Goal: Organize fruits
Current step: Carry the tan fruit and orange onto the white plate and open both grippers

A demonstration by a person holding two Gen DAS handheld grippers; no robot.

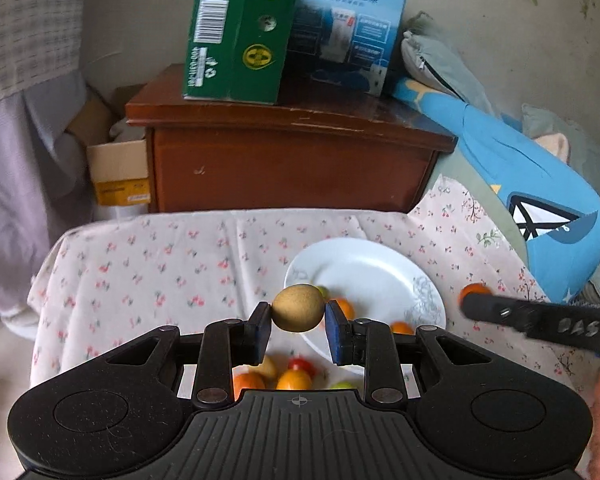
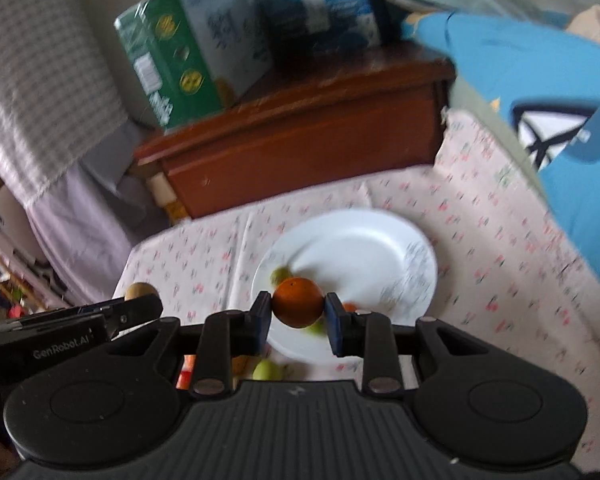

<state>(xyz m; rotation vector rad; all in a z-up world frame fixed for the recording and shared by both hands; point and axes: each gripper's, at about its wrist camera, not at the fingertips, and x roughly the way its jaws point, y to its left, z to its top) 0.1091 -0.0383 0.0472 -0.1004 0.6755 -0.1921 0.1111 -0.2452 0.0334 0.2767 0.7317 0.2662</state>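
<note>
Progress: a few small fruits lie on the white plate [image 1: 380,264], several wait on the near cloth [image 1: 140,272] | Left gripper [image 1: 298,316] clamped on a brown kiwi [image 1: 298,308], raised over the plate's near-left rim | Right gripper [image 2: 298,312] clamped on an orange [image 2: 298,306], angled down above the plate's near edge
</note>
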